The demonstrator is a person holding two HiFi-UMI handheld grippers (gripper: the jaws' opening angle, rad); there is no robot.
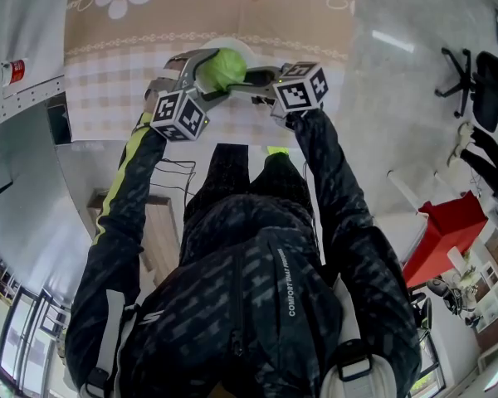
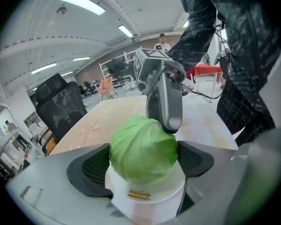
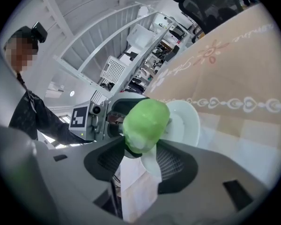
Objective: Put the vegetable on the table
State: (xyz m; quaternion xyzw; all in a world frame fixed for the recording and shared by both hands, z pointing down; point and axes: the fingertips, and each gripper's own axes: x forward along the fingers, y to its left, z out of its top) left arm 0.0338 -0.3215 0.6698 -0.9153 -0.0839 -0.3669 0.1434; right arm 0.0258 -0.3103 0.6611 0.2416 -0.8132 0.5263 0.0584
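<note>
Dark jacket (image 1: 257, 305), black-grey camo print, small white lettering down its chest. Jacket's left sleeve (image 1: 120, 197) has a neon yellow stripe, then a pale grey stripe nearer the shoulder. Right sleeve (image 1: 336, 181) is plain camo. Dark checked trousers (image 1: 232, 168) just beyond the jacket's hem. Past the jacket's cuffs: left gripper (image 2: 143, 161) and right gripper (image 3: 143, 156), both smooth grey shells with black ribbed pads (image 2: 89, 168). Each carries a white cube with black square markers: left cube (image 1: 180, 114), right cube (image 1: 303, 88).
</note>
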